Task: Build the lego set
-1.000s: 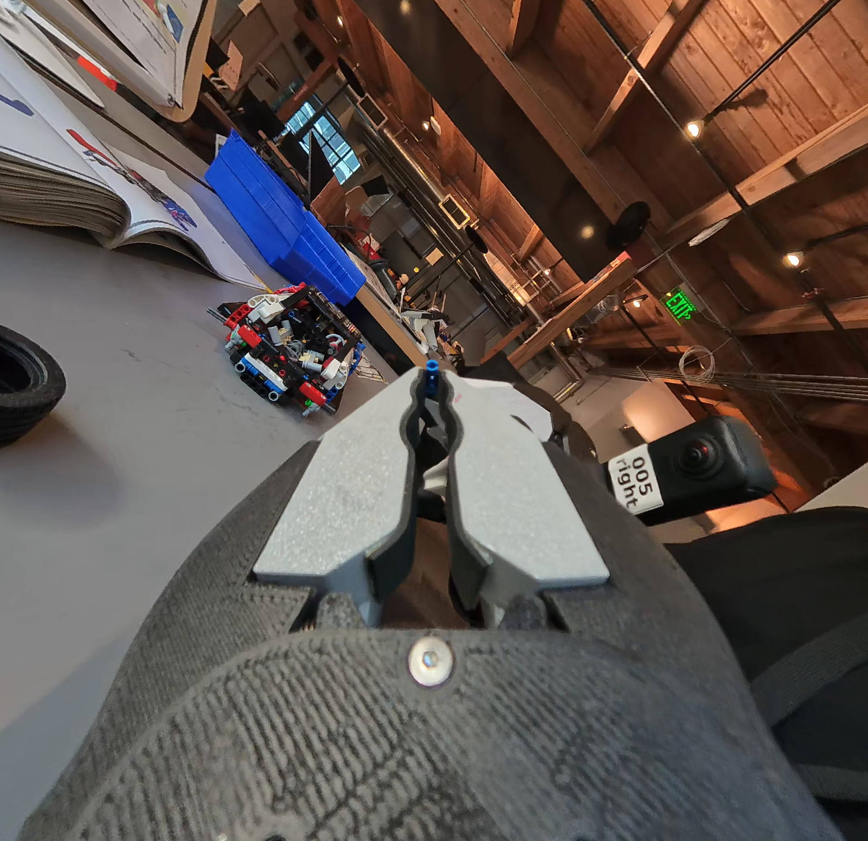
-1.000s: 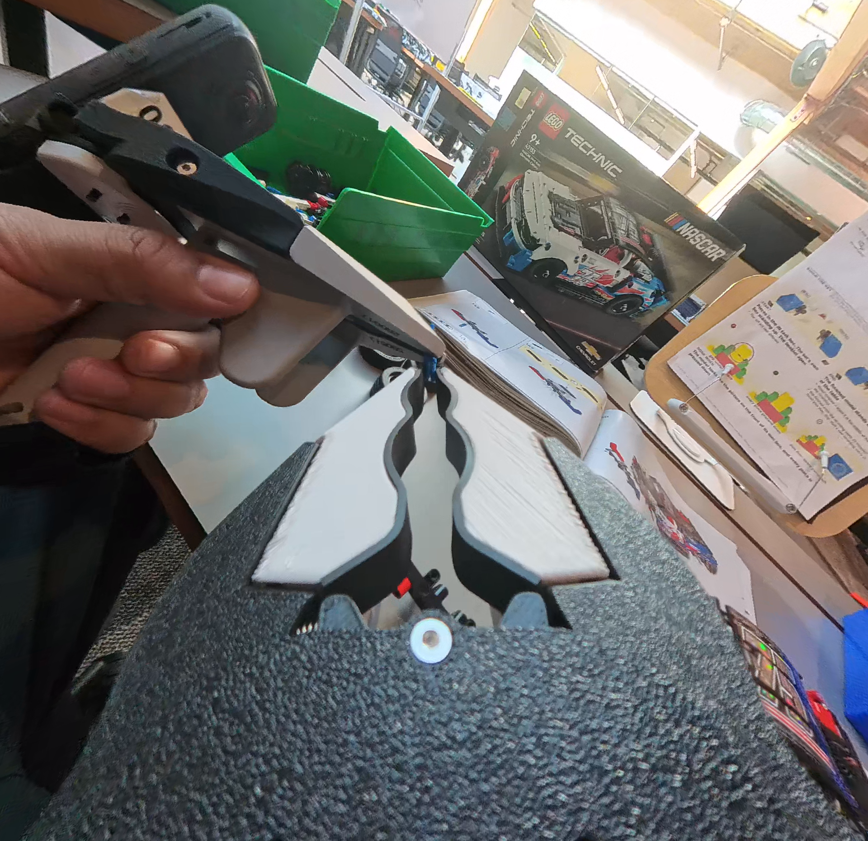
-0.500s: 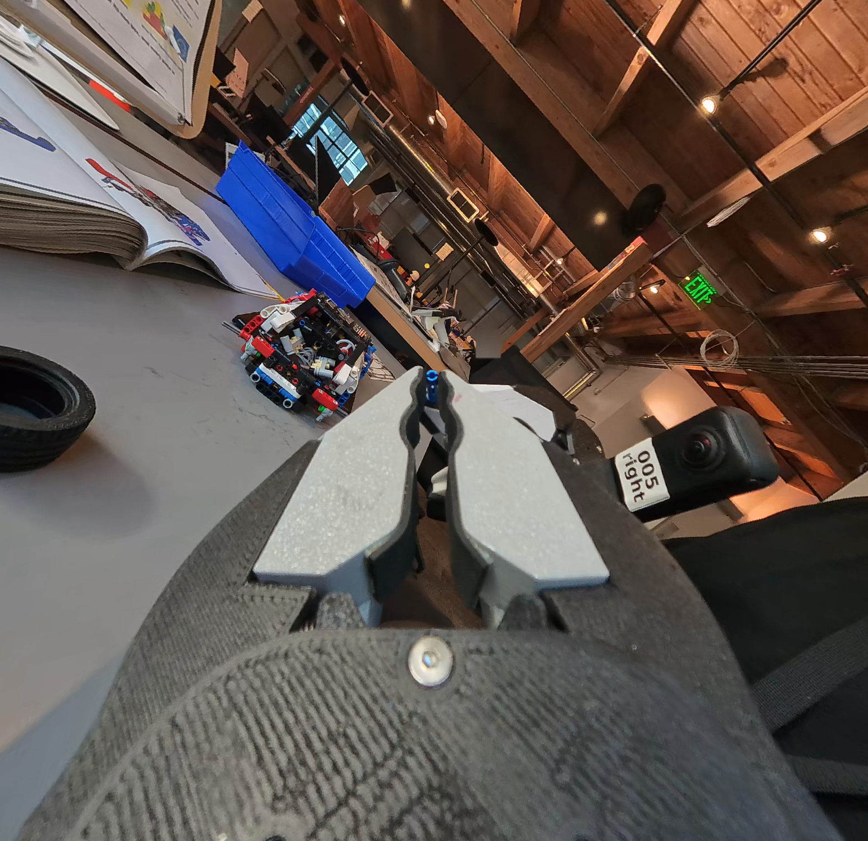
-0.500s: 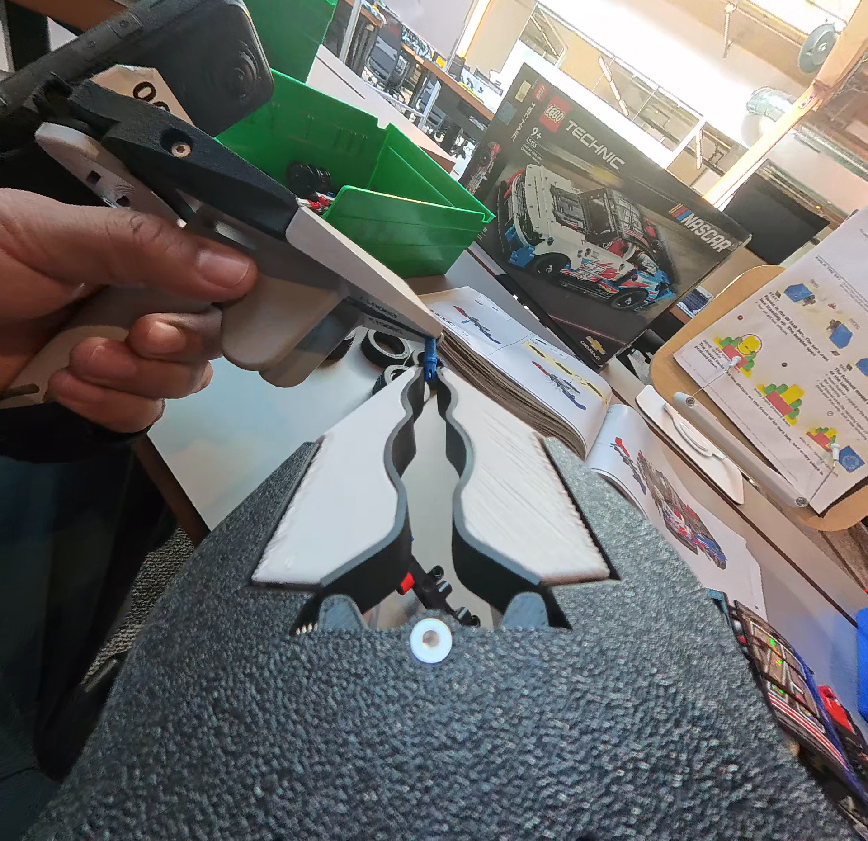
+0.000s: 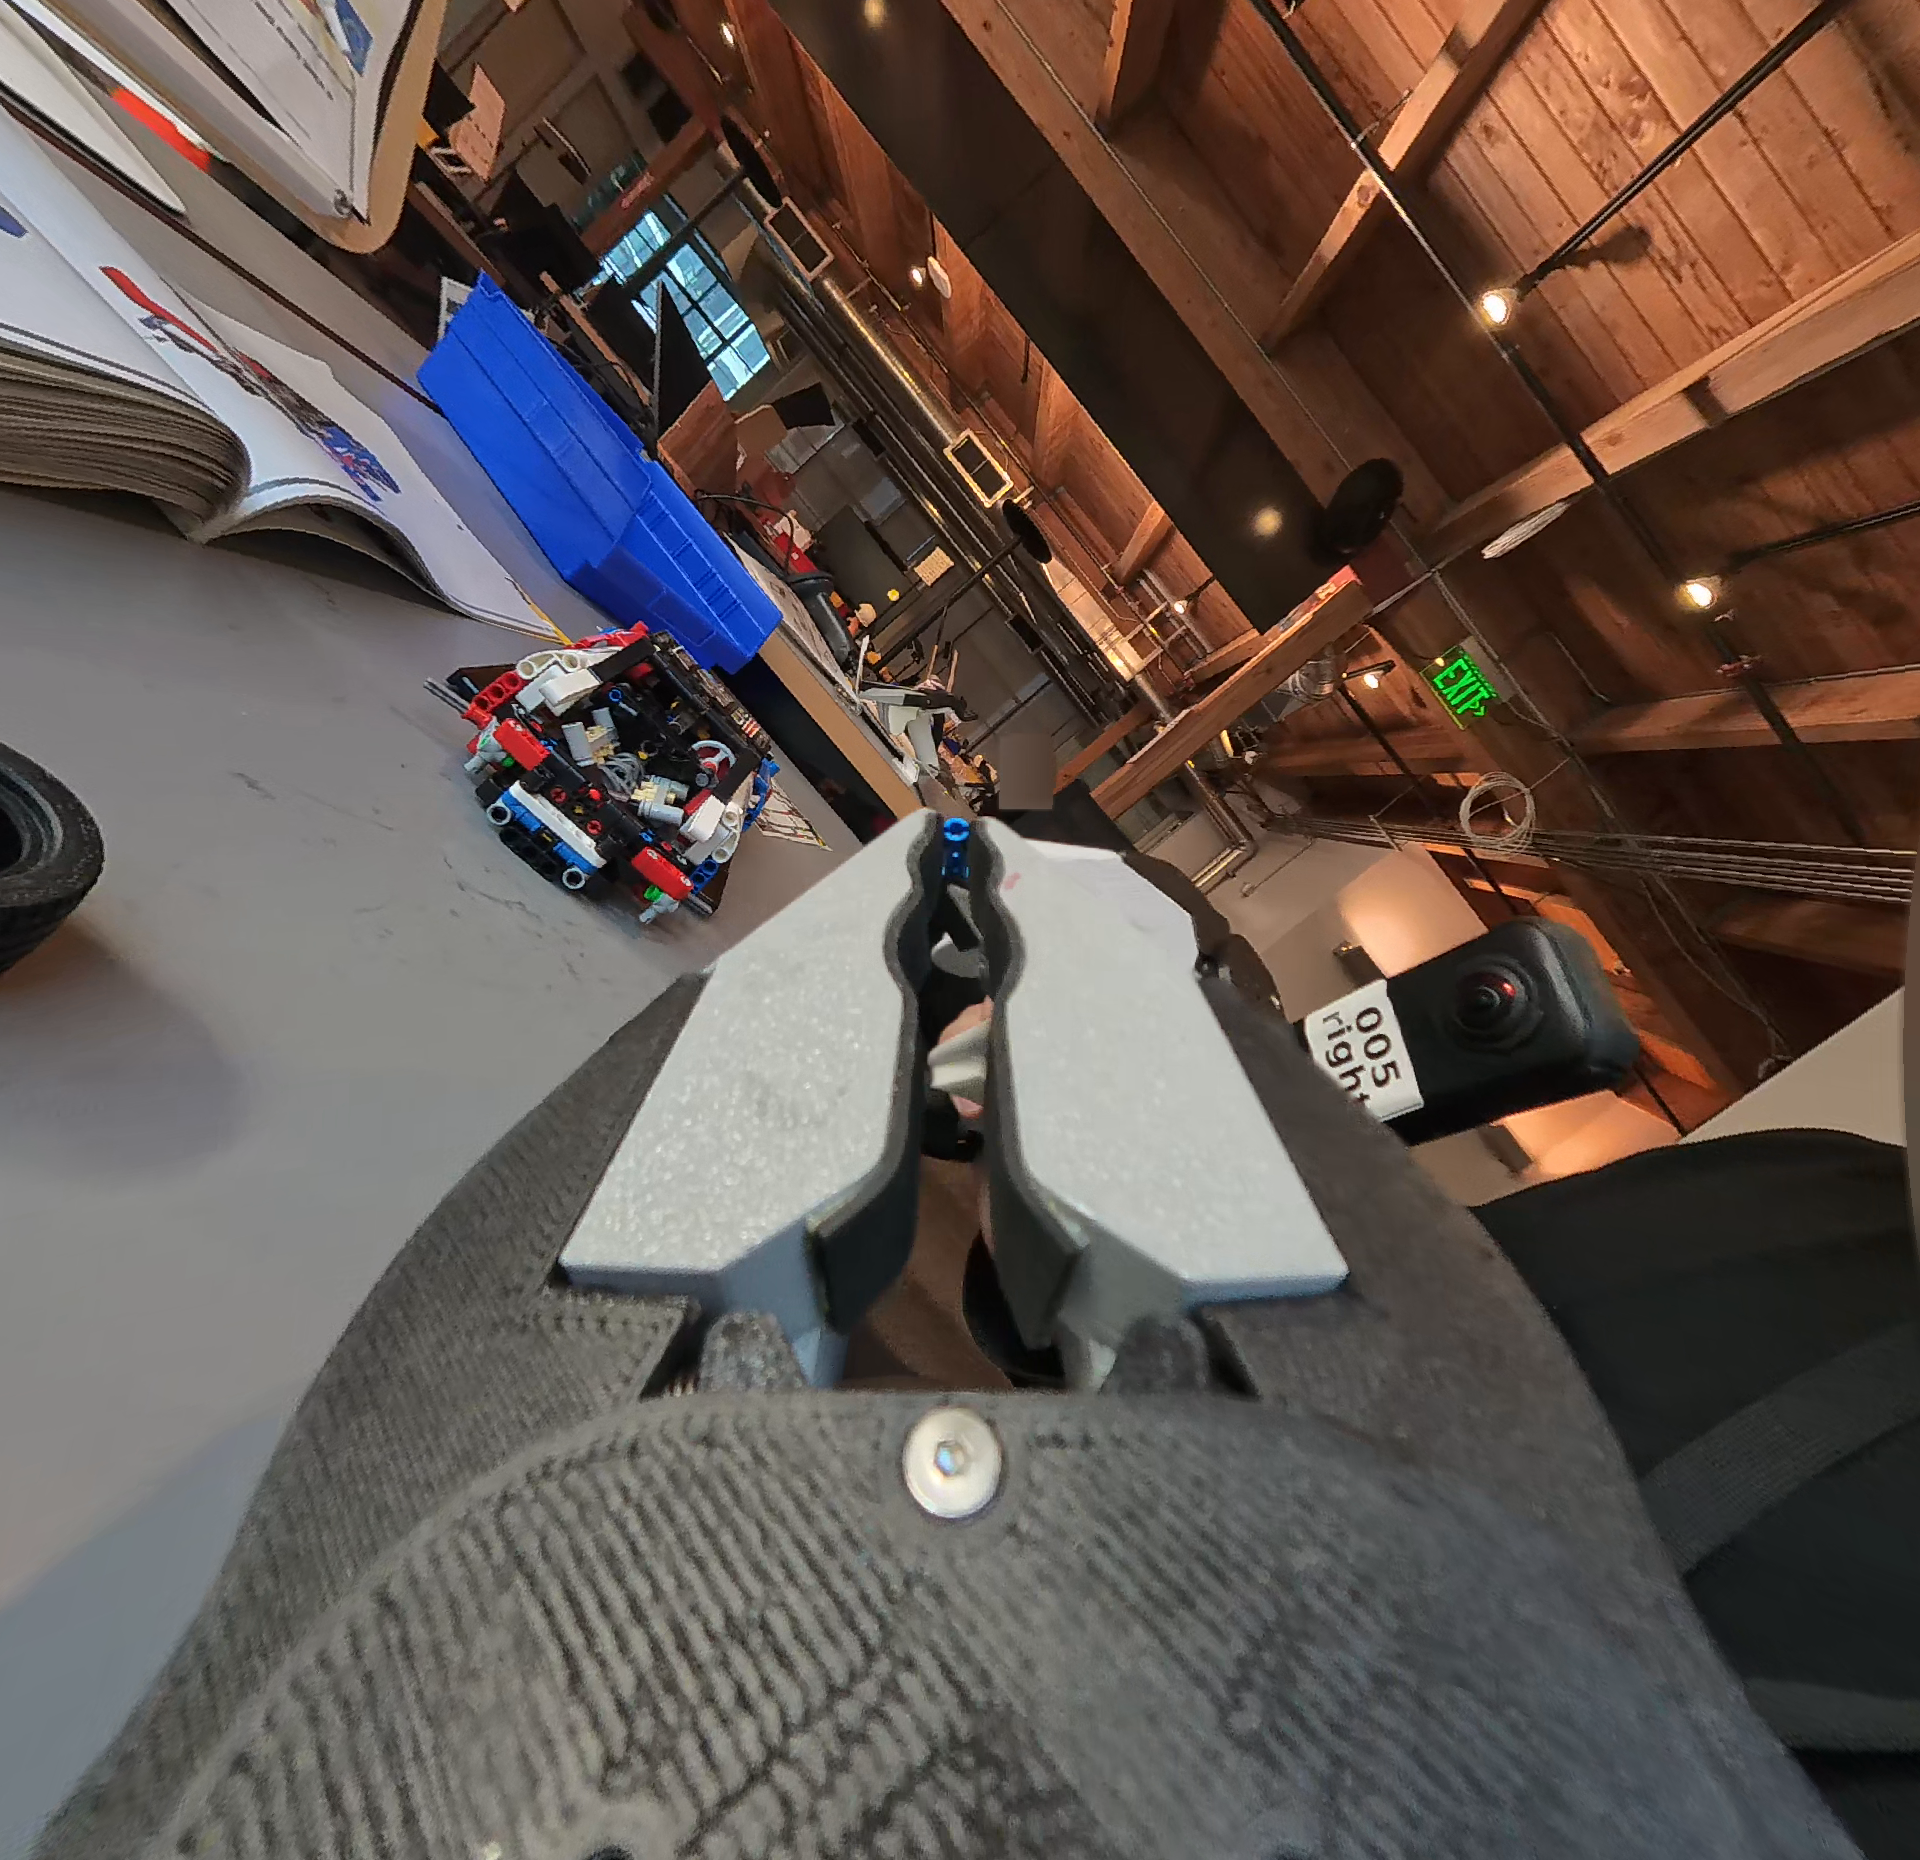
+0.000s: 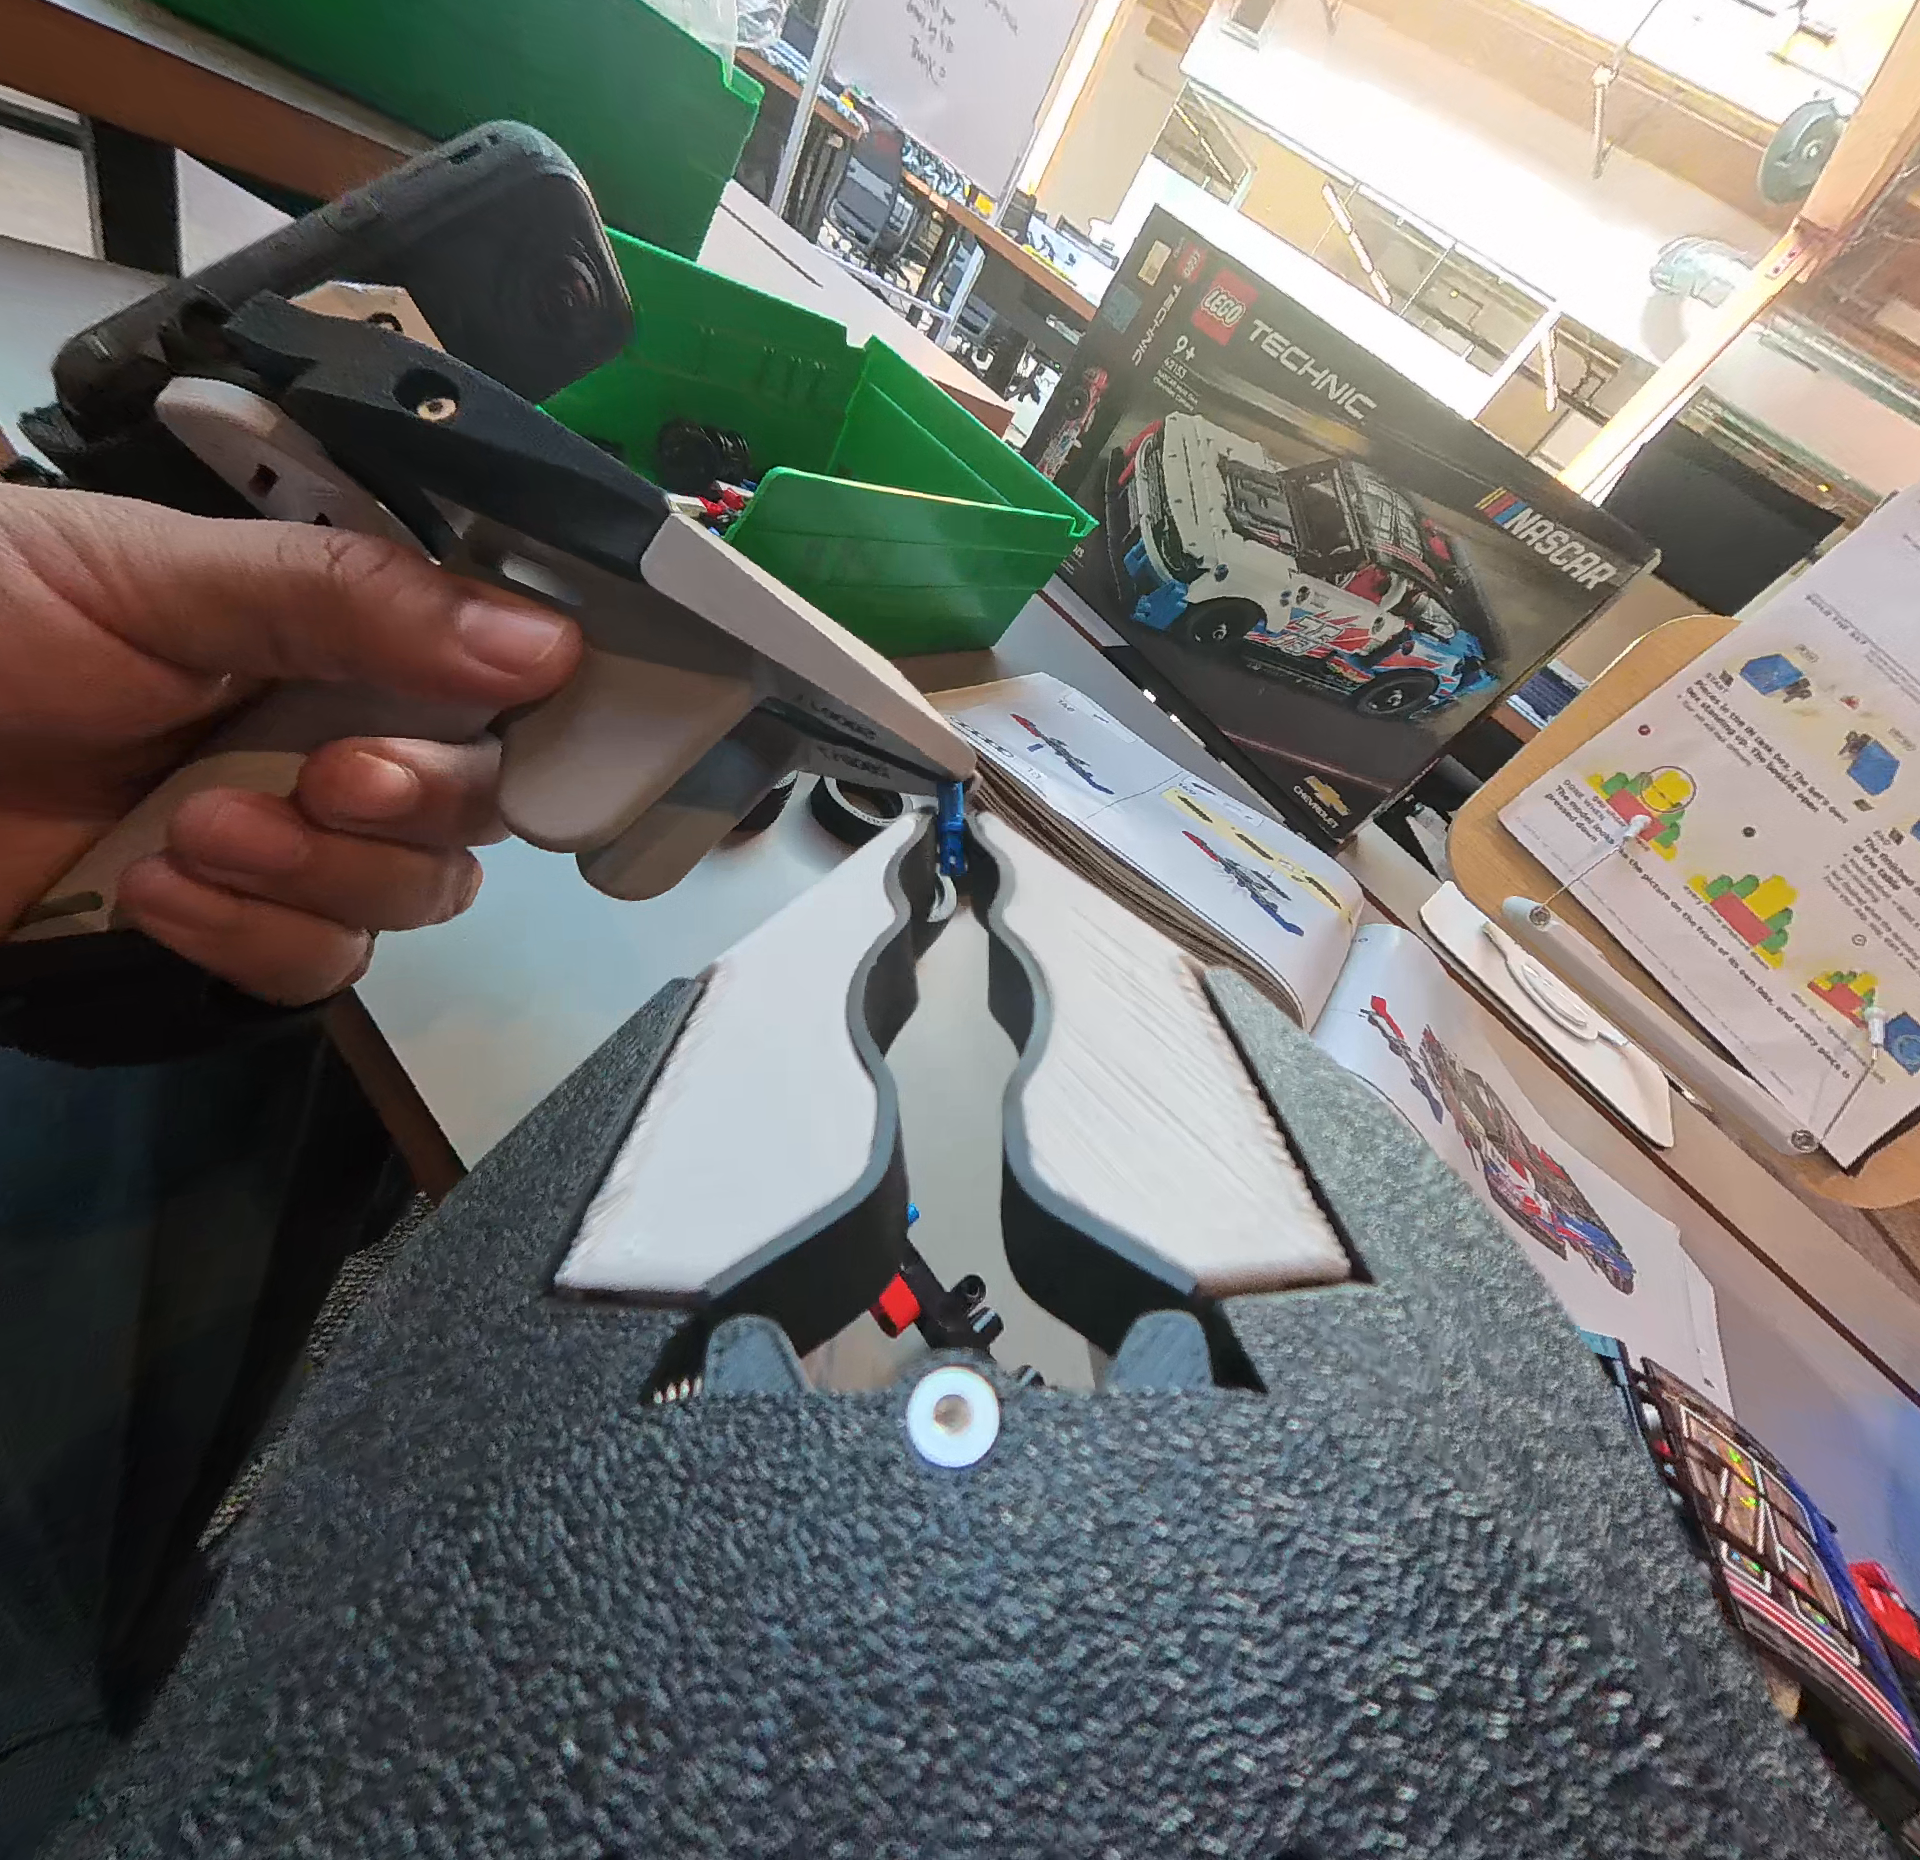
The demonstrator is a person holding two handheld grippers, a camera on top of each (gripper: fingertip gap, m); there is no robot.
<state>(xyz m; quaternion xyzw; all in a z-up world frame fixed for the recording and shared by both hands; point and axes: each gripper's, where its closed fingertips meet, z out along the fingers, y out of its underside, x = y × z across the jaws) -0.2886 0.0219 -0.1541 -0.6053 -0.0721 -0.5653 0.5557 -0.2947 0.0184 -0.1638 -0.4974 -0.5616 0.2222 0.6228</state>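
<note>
A small blue pin (image 5: pixel 954 846) is pinched at the tips of my left gripper (image 5: pixel 954 860), which is shut on it. In the right wrist view the same blue pin (image 6: pixel 949 836) hangs from the left gripper's tip (image 6: pixel 935 761), held by a hand (image 6: pixel 239 688). Its lower end sits between the tips of my right gripper (image 6: pixel 951 860), whose jaws are closed narrowly around it. Both grippers meet above the front edge of the grey table (image 5: pixel 260 1031). The half-built car model (image 5: pixel 613 771) stands on the table beyond the left gripper.
An open instruction booklet (image 5: pixel 156 428), a blue bin (image 5: pixel 592 501) and a black tyre (image 5: pixel 31 865) are on the table. The right wrist view shows green bins (image 6: pixel 831 480), the set's box (image 6: pixel 1330 584), the booklet (image 6: pixel 1164 854) and a sheet on a wooden board (image 6: pixel 1714 854). My two grippers' fingertips are within a few centimetres of each other.
Both grippers have shifted slightly together while staying tip to tip on the blue pin. The pin sits a little lower between the right gripper's tips.
</note>
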